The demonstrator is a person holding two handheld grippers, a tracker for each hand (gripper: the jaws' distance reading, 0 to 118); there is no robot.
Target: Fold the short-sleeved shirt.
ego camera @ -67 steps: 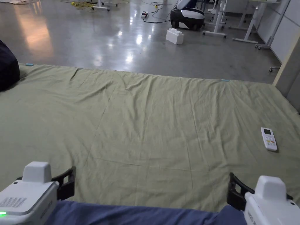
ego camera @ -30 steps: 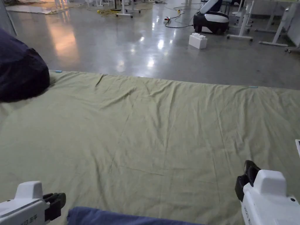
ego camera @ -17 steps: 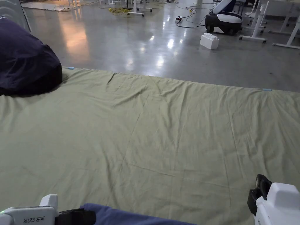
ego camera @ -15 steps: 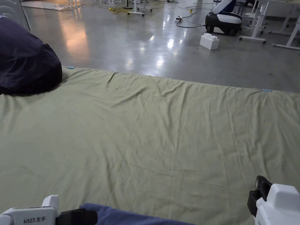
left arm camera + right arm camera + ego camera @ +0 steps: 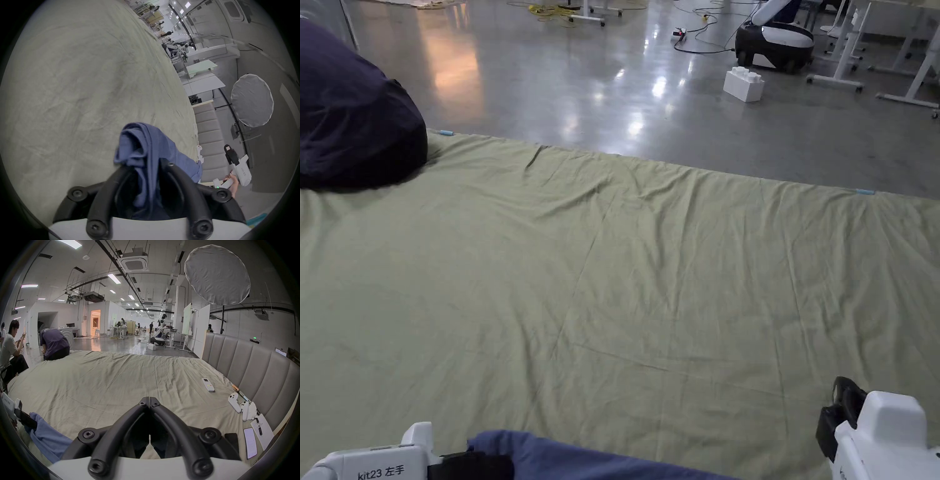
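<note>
Task so far: I think I have just started; nothing looks folded yet.
Shirt: my soft blue cloth shirt hangs bunched at the near edge of the big green bed sheet.
Left gripper: squeezing the shirt.
Right gripper: pinched together, holding nothing.

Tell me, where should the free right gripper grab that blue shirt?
Probably the loose edge of the blue shirt draping away from the left gripper, which already clamps one bunched end. The right gripper, jaws shut and holding nothing, should come in from the shirt's right side, low over the bedsheet.
</note>
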